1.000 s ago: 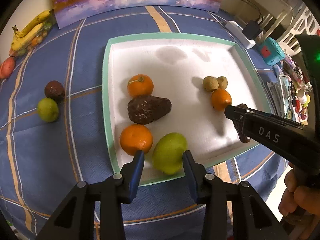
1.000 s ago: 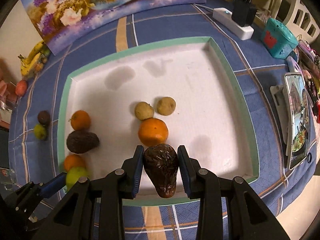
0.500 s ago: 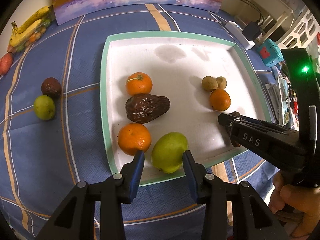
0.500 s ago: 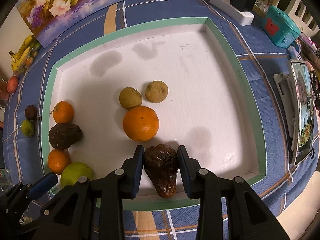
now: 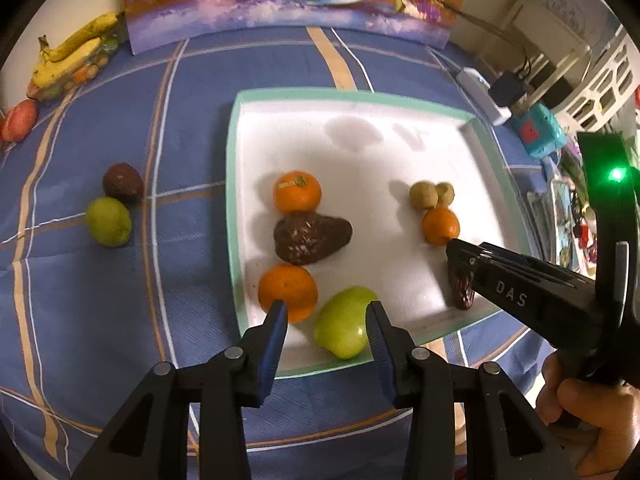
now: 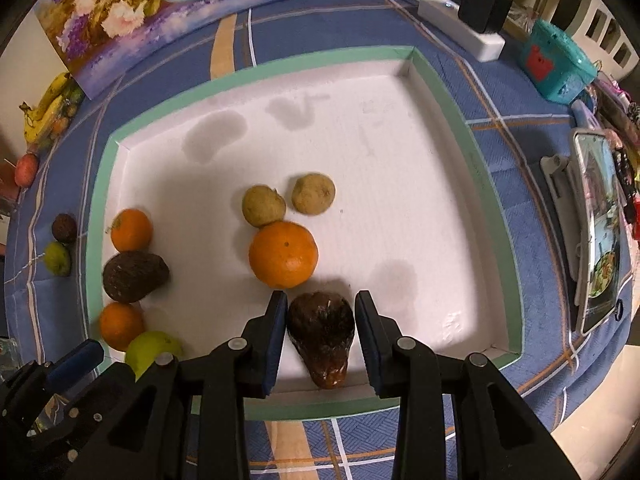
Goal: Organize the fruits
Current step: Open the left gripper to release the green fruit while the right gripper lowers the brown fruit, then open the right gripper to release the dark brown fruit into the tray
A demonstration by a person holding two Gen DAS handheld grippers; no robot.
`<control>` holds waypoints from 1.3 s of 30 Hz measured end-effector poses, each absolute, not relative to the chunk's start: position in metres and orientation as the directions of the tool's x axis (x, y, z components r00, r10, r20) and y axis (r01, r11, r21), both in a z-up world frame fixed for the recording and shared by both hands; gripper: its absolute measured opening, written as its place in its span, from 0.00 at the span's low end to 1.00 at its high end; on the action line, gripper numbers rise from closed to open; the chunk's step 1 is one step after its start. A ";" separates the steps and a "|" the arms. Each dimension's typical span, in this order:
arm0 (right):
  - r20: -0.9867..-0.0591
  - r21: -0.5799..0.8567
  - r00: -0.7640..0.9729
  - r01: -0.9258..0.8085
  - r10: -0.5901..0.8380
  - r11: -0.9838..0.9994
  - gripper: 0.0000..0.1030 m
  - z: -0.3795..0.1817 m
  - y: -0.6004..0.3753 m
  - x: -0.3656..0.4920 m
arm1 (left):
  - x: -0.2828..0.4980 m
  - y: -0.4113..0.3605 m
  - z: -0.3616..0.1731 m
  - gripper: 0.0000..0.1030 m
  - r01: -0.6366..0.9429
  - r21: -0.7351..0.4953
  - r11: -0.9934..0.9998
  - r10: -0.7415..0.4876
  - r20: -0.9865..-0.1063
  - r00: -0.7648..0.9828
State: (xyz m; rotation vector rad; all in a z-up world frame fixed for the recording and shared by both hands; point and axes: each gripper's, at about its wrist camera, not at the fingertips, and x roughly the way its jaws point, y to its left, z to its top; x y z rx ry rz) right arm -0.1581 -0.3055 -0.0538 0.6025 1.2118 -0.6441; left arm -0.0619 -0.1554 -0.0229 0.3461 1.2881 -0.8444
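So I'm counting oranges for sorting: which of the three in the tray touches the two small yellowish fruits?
The orange in the tray's middle, just beyond the right tongs; the other two flank an avocado at the left edge.

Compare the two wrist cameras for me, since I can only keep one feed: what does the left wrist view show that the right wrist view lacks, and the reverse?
Only the left wrist view: a person's hand on a black handle, and a lit green indicator light.

Only the right wrist view: the near right corner of the green-rimmed white tray.

Both: the large round orange fruit, the yellow-green fruit, the yellow bananas and the teal plastic box.
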 end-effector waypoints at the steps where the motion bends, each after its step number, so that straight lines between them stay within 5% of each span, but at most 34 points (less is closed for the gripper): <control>1: -0.964 0.077 0.229 0.730 -0.137 0.679 0.35 -0.050 -0.305 -0.158 | -0.060 -0.154 -0.021 0.46 0.711 -0.224 0.667 -0.360 -0.932 0.043; 17: -0.926 0.100 0.327 0.694 -0.189 0.713 0.35 -0.019 -0.289 -0.155 | -0.008 -0.112 -0.003 0.95 0.545 -0.121 0.830 -0.290 -0.928 0.235; 20: -0.923 0.101 0.335 0.685 -0.189 0.721 0.38 -0.018 -0.286 -0.153 | -0.002 -0.106 -0.003 0.95 0.526 -0.109 0.844 -0.281 -0.924 0.258; 22: -0.921 0.102 0.340 0.682 -0.191 0.724 0.53 -0.017 -0.284 -0.151 | 0.001 -0.101 -0.002 0.97 0.513 -0.091 0.853 -0.267 -0.922 0.280; 28: -0.915 0.097 0.351 0.669 -0.198 0.736 0.72 -0.016 -0.281 -0.145 | 0.009 -0.094 -0.002 1.00 0.471 -0.030 0.882 -0.211 -0.918 0.337; 36: -0.901 0.084 0.378 0.635 -0.214 0.768 0.91 -0.012 -0.271 -0.139 | 0.019 -0.087 0.001 1.00 0.428 0.027 0.903 -0.152 -0.912 0.380; 39: -0.886 0.082 0.403 0.621 -0.228 0.780 0.92 -0.008 -0.268 -0.138 | 0.023 -0.085 0.002 1.00 0.412 0.044 0.910 -0.132 -0.912 0.388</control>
